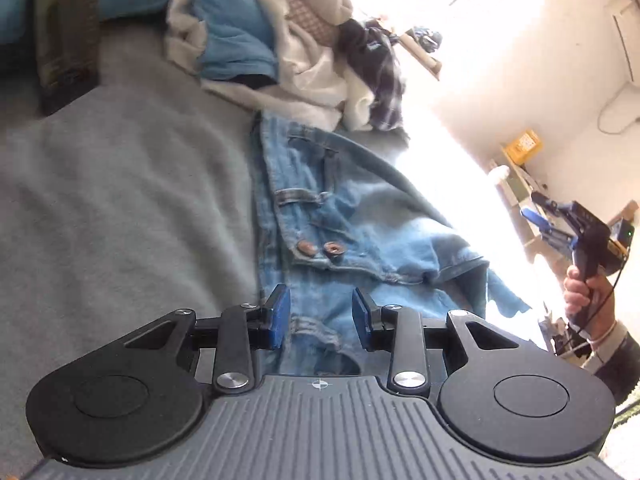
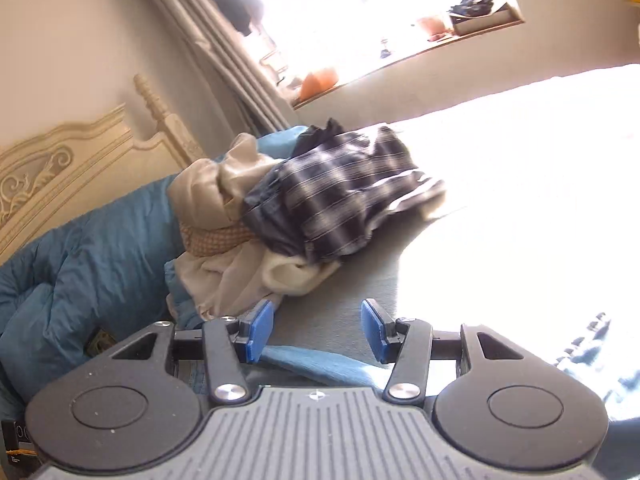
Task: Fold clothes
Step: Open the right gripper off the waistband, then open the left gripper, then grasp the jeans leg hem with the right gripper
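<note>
Seen from both wrists, past blue-padded tongs. Left tongs (image 1: pixel 320 316) hung above the jeans (image 1: pixel 352 216), pads parted a narrow way with nothing between them. Jeans lay flat on the grey bed cover (image 1: pixel 120 184), waistband and two copper buttons (image 1: pixel 320 247) nearest the left tongs, one edge rumpled on the side toward the window glare. Beyond the jeans, a heap of unfolded clothes (image 1: pixel 304 52): cream, blue and a dark checked shirt (image 2: pixel 340 192). Right tongs (image 2: pixel 318 330) pointed at that heap, pads moderately apart and empty; also glimpsed in the left view, gripped in a hand (image 1: pixel 584 292) out past the far edge of the jeans.

Judged as the start of a fold on the jeans, or a reach for the next garment; cannot tell which. Best done by pinching the waistband at its two corners, lifting evenly, smoothing the rumpled edge first, and keeping clear of the heap.
</note>
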Available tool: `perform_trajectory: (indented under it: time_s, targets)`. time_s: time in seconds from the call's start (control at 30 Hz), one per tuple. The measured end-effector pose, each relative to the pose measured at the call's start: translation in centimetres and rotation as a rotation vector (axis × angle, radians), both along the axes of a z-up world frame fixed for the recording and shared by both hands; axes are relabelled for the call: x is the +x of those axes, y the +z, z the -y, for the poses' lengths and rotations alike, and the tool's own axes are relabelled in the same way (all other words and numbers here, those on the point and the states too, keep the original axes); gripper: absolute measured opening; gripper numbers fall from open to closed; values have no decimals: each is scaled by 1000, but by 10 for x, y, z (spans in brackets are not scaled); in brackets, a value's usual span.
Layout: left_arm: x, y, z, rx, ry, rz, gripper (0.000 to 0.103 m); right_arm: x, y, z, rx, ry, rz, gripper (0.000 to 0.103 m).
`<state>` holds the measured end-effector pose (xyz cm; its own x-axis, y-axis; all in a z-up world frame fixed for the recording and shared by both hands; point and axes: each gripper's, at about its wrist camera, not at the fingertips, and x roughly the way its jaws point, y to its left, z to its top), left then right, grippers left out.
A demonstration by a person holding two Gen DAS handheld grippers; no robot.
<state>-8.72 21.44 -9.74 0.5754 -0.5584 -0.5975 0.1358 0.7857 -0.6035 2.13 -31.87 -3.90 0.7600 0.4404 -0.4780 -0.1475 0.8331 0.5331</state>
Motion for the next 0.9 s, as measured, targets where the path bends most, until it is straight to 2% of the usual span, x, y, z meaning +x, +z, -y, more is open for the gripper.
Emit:
perform_trajectory:
  time_s: [0.07,0.13,0.33,0.4,0.5,0.7,0.9]
  targets:
    - [19,1,29,17,-56,11,34,-27,-3,35,24,-93,-23,52]
    - [44,-3,65,73,-89,20,34,-51,-6,62,42,-180,-43,52]
    - [93,-20,131,182,-80,94,34,-95,-25,126,70,-422,-142,52]
    - [101,-28,139,228,-63,103,34,-101,-33,143,75,-493,-185,52]
    - [102,-42,137,234,-46,77,34,-107,-45,172,112,-584,-238,52]
    - [90,-48,126,178,-23,86,34,-95,-72,211,178,-740,-357,53]
    - [93,-50,124,168,-37,89,35,-80,-96,244,203,-860,-436,55]
